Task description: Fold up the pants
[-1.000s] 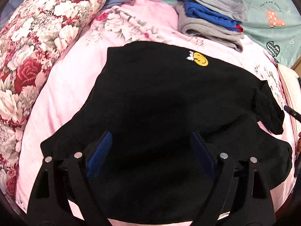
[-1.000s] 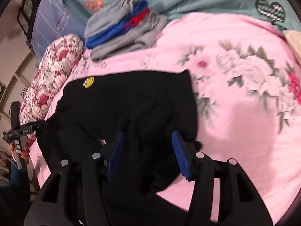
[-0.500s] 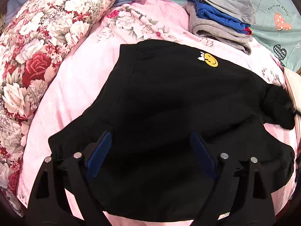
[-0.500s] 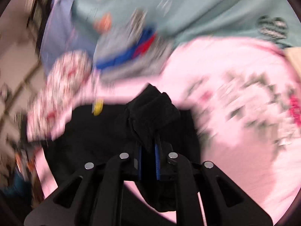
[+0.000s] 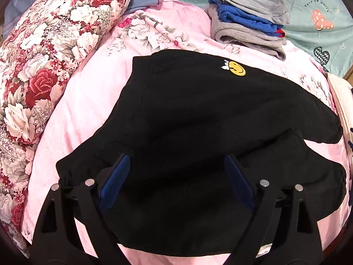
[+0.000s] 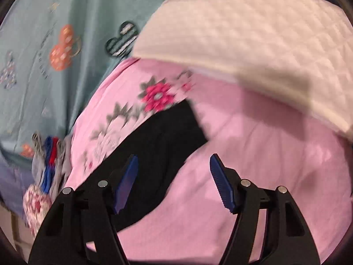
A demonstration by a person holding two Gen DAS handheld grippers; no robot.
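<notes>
Black pants [image 5: 198, 121] with a yellow smiley patch [image 5: 237, 68] lie spread on a pink floral bedspread [image 5: 88, 110]. One leg is laid across the other towards the right. My left gripper [image 5: 176, 170] hovers open above the near part of the pants, nothing between its blue pads. In the blurred right wrist view, a black leg end [image 6: 167, 137] stretches away across the bedspread [image 6: 264, 165]. My right gripper [image 6: 174, 172] stands open over its right edge, holding nothing.
A floral pillow [image 5: 44, 55] lies along the left. A stack of folded grey and blue clothes [image 5: 249, 26] sits at the back on a teal sheet [image 5: 320, 11]. A cream quilted cushion [image 6: 253, 44] borders the bedspread on the right.
My right gripper, shut on a pants leg end half a second ago, has let it go, opened and swung right. The leg now lies flat. My left gripper drifted slightly, still open.
</notes>
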